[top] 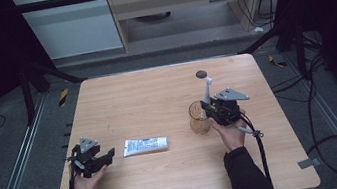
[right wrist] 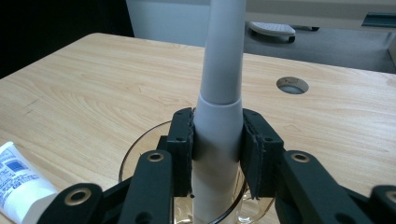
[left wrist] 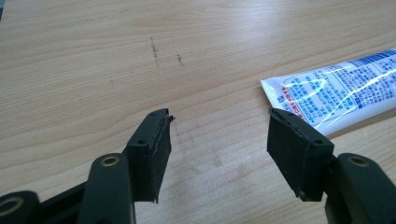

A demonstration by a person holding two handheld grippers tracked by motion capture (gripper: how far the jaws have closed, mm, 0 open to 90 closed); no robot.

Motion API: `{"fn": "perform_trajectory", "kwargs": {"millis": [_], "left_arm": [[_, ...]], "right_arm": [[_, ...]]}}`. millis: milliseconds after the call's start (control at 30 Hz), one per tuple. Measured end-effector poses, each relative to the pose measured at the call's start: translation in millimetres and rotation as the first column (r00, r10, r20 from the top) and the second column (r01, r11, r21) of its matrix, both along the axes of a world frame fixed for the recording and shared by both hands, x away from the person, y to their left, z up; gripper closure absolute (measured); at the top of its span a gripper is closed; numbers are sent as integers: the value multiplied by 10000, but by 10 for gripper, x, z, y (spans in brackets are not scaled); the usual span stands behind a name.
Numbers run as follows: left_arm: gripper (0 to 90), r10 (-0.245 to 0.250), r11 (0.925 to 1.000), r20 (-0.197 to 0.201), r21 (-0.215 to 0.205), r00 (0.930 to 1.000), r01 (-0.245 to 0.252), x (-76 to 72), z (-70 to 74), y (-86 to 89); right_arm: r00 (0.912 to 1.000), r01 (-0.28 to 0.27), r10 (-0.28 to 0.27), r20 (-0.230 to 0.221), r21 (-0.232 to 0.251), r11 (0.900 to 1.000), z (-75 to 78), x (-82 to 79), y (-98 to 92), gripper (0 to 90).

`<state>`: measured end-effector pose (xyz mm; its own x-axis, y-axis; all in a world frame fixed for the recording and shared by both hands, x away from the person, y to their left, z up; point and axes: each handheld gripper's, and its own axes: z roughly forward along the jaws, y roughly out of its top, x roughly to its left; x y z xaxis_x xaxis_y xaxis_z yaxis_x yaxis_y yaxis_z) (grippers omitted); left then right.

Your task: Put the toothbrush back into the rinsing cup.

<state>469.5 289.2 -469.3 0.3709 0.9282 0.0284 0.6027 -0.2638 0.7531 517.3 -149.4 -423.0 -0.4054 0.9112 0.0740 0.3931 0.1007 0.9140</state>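
- Right tongs (right wrist: 216, 154) clamp a grey toothbrush handle (right wrist: 219, 93) over the glass cup (top: 199, 117); tilting it could topple the cup.
- Left tongs (left wrist: 217, 154) gape, empty, beside the toothpaste tube (left wrist: 336, 93).

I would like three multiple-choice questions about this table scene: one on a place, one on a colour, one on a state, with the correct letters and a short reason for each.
1. Where does the white tube lie?
A. inside the glass
B. flat on the table, between the two grippers
C. on the floor

2. What colour is the handle held over the glass cup?
A. light grey
B. red
C. green

3. In what state is the left hand-held gripper?
A. shut on the tube
B. shut on the handle
C. open, with nothing between its jaws

Answers:
1. B: the high view shows the tube lying on the table, to the right of the left gripper and to the left of the right hand-held gripper.
2. A: the right gripper view shows a pale grey shaft clamped by the black jaws.
3. C: the left gripper view shows bare wood between its jaws.
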Motion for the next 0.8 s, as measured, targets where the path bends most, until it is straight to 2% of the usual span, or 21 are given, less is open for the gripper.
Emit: {"fn": "perform_trajectory", "kwargs": {"millis": [133,533,800], "left_arm": [[388,2,10000,-4,-20,10000,-2,0,0,2],[387,-17,10000,-32,-24,10000,17,0,-3,-4],[387,-28,10000,-10,-20,10000,28,-1,0,-1]], "right_arm": [[9998,-14,14,-219,-10,10000,-16,7,-17,668],[9998,-182,184,-42,385,9991,-22,-21,-76,629],[9995,-298,300,-66,341,9990,-25,-39,-59,584]]}}
